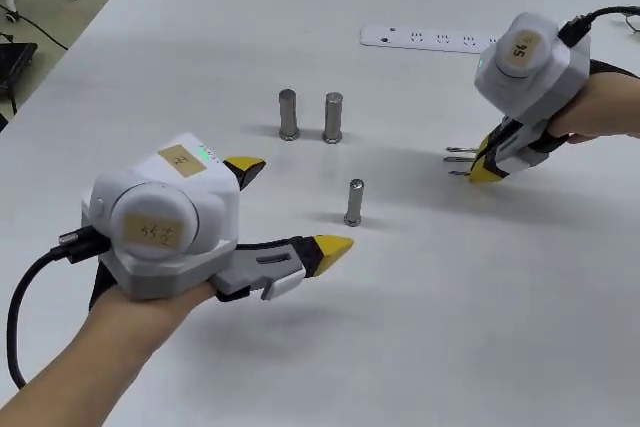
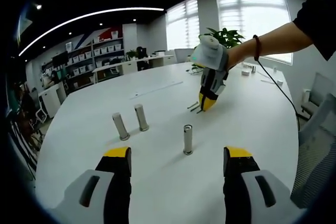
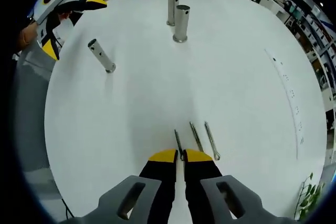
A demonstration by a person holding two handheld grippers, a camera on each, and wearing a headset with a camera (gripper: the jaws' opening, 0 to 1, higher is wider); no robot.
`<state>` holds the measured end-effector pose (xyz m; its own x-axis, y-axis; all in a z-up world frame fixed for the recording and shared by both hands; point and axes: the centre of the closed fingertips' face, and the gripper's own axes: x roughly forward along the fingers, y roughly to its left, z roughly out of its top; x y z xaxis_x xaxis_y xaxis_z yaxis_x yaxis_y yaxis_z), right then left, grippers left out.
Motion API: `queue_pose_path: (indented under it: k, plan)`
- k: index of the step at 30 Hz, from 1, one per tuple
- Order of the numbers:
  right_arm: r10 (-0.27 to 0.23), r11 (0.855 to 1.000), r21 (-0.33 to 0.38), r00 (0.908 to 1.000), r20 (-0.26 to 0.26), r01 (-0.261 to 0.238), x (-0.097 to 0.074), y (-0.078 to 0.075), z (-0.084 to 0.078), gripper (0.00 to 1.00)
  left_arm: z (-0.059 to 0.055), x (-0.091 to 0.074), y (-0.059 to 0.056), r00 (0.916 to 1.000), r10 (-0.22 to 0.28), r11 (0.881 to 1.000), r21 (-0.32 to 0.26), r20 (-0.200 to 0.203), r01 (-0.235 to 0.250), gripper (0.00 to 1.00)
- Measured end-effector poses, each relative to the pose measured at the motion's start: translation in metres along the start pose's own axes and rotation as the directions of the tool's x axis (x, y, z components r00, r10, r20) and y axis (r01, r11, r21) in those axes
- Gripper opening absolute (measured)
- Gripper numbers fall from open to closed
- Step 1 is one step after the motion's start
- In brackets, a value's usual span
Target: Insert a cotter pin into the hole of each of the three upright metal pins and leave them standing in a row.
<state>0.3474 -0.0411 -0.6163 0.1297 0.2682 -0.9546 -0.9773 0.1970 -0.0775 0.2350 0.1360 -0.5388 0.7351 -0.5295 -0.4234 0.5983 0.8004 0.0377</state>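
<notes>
Right gripper [image 3: 181, 153] pinches (wiry) cotter pin [image 3: 178, 140].

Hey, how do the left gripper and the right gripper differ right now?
The left gripper is open, jaws wide apart and empty; the right gripper is shut, pinching the end of one cotter pin. The left gripper hovers facing the lone metal pin; the right gripper's tips touch the table beside two other cotter pins. Both have yellow jaw tips.
</notes>
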Motion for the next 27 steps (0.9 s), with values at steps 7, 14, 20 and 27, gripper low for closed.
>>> queue_pose_path:
  k: [7,14,20,27]
  plan:
    - [-0.005,1.000,-0.017,0.9999,-0.016,0.004,0.000,-0.001,-0.001,0.00,-0.004,0.000,-0.002,0.9995,-0.016,1.000,-0.005,-0.029,0.016,0.62]
    - [-0.014,0.999,-0.035,0.9996,0.026,0.015,-0.003,0.003,0.001,0.00,-0.004,0.001,-0.005,0.9987,-0.031,1.000,0.004,-0.039,0.031,0.61]
    - [-0.052,0.994,-0.088,0.9962,0.070,0.058,-0.013,0.009,0.007,0.00,-0.001,0.000,-0.006,0.9985,-0.030,0.999,0.030,-0.046,0.032,0.56]
    - [-0.075,0.989,-0.113,0.9854,0.153,0.093,-0.025,0.023,0.024,0.00,0.000,-0.002,-0.011,0.9960,-0.058,0.998,-0.008,-0.067,0.058,0.50]
